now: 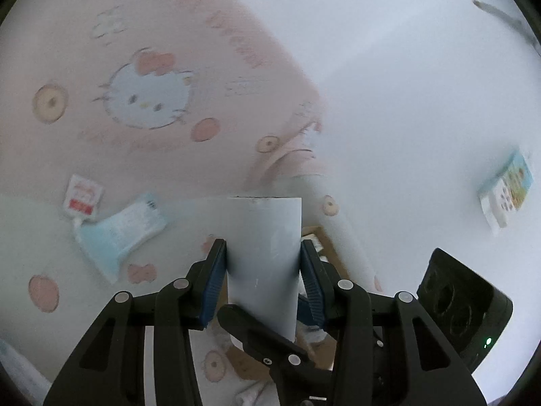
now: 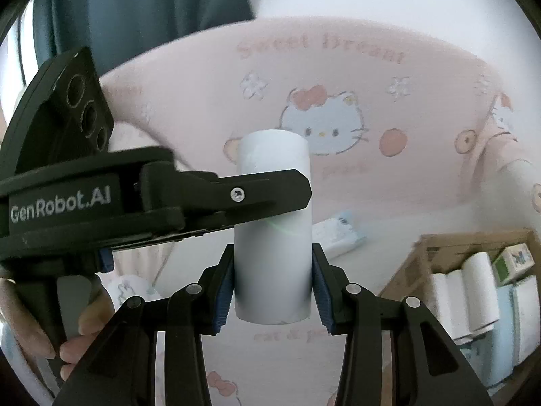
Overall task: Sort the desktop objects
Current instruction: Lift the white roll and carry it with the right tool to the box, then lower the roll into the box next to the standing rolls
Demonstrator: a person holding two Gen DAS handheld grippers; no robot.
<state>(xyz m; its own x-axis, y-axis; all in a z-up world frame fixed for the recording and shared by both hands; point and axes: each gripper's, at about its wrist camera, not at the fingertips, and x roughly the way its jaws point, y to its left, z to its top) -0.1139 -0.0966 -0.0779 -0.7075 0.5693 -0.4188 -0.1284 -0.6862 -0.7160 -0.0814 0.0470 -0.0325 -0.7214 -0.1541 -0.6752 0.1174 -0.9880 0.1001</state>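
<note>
A white paper roll (image 1: 263, 264) stands upright between both grippers. In the left wrist view my left gripper (image 1: 263, 270) is shut on its sides, blue pads pressed against it. One black finger (image 1: 257, 335) of the right gripper crosses the roll's lower end. The right wrist view has my right gripper (image 2: 273, 287) shut on the bottom part of the roll (image 2: 274, 155), while the left gripper (image 2: 274, 196) comes in from the left and clamps it higher up. One of the left gripper's fingers is hidden behind the roll.
A pink cartoon-cat cloth (image 2: 389, 176) covers the table. On it lie a blue-white pouch (image 1: 118, 233), a red-white sachet (image 1: 81, 199) and a colourful small box (image 1: 507, 189). A cardboard box (image 2: 473, 243) at the right holds white rolls (image 2: 473, 287) and packets. A person's hand (image 2: 84, 321) holds the left gripper.
</note>
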